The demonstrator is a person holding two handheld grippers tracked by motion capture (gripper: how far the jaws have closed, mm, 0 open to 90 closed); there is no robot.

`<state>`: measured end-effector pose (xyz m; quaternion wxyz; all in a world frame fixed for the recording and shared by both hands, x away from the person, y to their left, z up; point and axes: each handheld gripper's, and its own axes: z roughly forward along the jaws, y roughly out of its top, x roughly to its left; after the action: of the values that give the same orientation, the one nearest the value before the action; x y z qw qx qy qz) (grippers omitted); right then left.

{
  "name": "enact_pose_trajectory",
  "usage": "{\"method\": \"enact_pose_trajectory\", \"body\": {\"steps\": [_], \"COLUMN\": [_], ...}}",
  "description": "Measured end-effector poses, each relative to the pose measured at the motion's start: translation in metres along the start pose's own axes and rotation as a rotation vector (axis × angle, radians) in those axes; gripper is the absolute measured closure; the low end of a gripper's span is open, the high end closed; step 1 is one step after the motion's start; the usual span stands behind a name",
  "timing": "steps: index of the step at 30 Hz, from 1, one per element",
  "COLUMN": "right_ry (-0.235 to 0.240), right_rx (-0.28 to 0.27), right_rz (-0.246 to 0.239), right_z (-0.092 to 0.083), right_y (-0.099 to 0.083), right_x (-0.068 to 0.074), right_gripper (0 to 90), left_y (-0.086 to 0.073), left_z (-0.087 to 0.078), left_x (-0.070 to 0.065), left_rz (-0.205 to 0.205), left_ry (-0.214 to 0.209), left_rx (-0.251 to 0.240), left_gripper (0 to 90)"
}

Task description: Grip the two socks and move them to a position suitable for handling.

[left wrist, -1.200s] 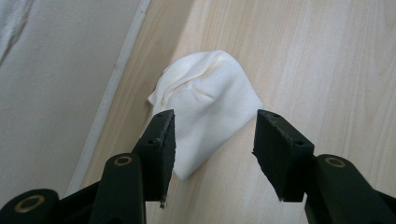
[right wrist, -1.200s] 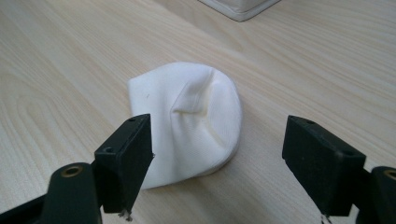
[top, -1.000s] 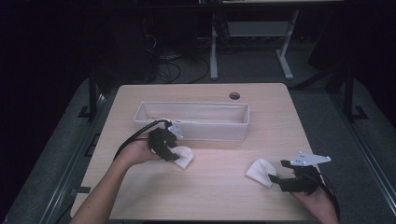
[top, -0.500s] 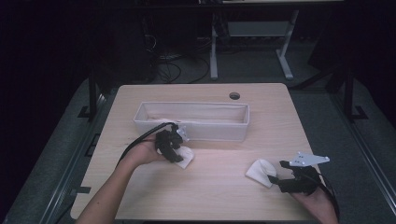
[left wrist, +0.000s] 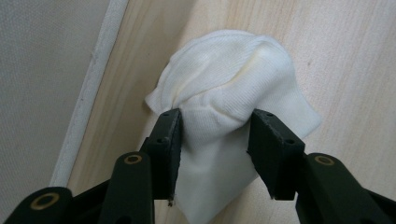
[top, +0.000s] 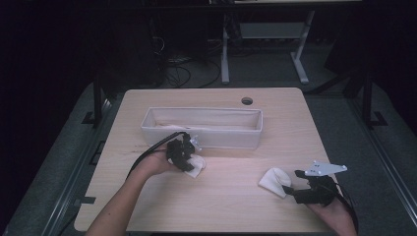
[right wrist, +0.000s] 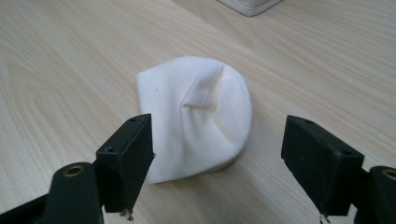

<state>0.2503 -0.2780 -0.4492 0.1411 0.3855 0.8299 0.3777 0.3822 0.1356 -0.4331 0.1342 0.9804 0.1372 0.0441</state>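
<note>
While both hands rested at the near side of the table (top: 221,206), the scene stood as follows.
Left claw (left wrist: 215,135): its jaws had just been closing and pinched a bunched fold of a white knitted cloth (left wrist: 233,93) between the pads.
Left cloth: lay on the table just beside the long white fabric bin (top: 204,115), close to that bin's front wall.
Right claw (right wrist: 219,163): spread wide, jaws either side of the near edge of a second white cloth (right wrist: 196,126), not pressing it.
Right cloth: lay flat on the table at its near right, well apart from the bin and from the first cloth.
Bin: stood lengthwise across the table's middle, open top upward.
</note>
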Motion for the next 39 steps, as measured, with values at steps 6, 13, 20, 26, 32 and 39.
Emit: {"method": "enact_pose_trajectory", "body": {"steps": [6,13,20,26,32,39], "right_ry": [-0.001,-0.002,-0.001,-0.002,-0.003,-0.004], "right_rx": [0.006,0.014,0.016,0.014,0.015,0.022], "right_rz": [-0.005,-0.007,-0.011,-0.014,-0.014,-0.019], "right_z": [0.0,0.001,0.002,0.001,0.0,0.001], "right_y": [0.0,0.0,-0.001,-0.001,-0.001,-0.001], "right_x": [0.001,0.001,0.002,0.001,0.001,0.003], "right_gripper": [24.7,24.7,24.7,24.7,24.7,24.7], "left_y": [0.001,-0.001,0.0,-0.002,-0.003,-0.003], "left_z": [-0.001,-0.002,-0.003,-0.006,-0.016,-0.014], "left_x": [-0.002,-0.001,-0.003,-0.003,-0.002,0.0], "left_rz": [0.011,-0.029,-0.035,-0.05,-0.067,-0.077], "left_ry": [0.023,0.029,0.035,0.049,0.053,0.038], "left_rx": [0.014,0.002,0.008,0.003,-0.028,-0.041], "left_gripper": [66.4,78.5,85.0,86.8,87.0,82.4]}}
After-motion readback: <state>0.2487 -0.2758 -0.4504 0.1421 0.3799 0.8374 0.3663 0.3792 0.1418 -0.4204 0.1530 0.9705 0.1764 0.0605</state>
